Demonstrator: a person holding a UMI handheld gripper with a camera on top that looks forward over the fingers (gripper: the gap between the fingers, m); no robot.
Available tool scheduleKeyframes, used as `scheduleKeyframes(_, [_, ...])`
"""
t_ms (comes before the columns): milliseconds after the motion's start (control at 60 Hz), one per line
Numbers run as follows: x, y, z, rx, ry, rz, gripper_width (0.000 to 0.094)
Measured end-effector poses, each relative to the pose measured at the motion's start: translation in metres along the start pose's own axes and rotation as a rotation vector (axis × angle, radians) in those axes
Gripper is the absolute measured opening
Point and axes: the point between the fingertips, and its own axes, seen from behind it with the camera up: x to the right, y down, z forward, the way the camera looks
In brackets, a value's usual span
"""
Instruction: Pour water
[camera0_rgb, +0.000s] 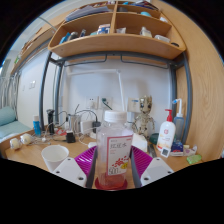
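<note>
Gripper view | our fingers (113, 168) clamp one clear bottle (116, 148), pink label, red cap toward us, held upright above the worktop (30, 157) | one white cup (55, 155) stands left of the fingers | risk, we judge: tipping off-line would spill past the cup.

Gripper (112, 160) has two pale grey, angular fingers (70, 168). Each carries a magenta pad (85, 158) on its inner face. No sleeve or cables visible.
</note>
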Motion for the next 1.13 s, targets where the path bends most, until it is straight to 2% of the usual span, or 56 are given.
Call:
scheduleKeyframes(100, [0.001, 0.001, 0.000, -0.007, 0.004, -0.017, 0.0630])
scheduleKeyframes(200, [-0.001, 0.001, -0.009, -0.033, 0.001, -0.005, 0.0821])
scheduleKeyframes(233, [-0.003, 0.000, -0.014, -0.028, -0.005, 0.004, 0.0858])
scheduleKeyframes(400, [-0.011, 0.006, -0.061, -0.043, -0.013, 0.042, 0.0860])
scheduleKeyframes(617, [-0.002, 0.011, -0.120, -0.063, 0.105, 0.027, 0.0864])
scheduleKeyframes(1133, [0.038, -0.013, -0.176, 0.026, 0.249, 0.018, 0.0844])
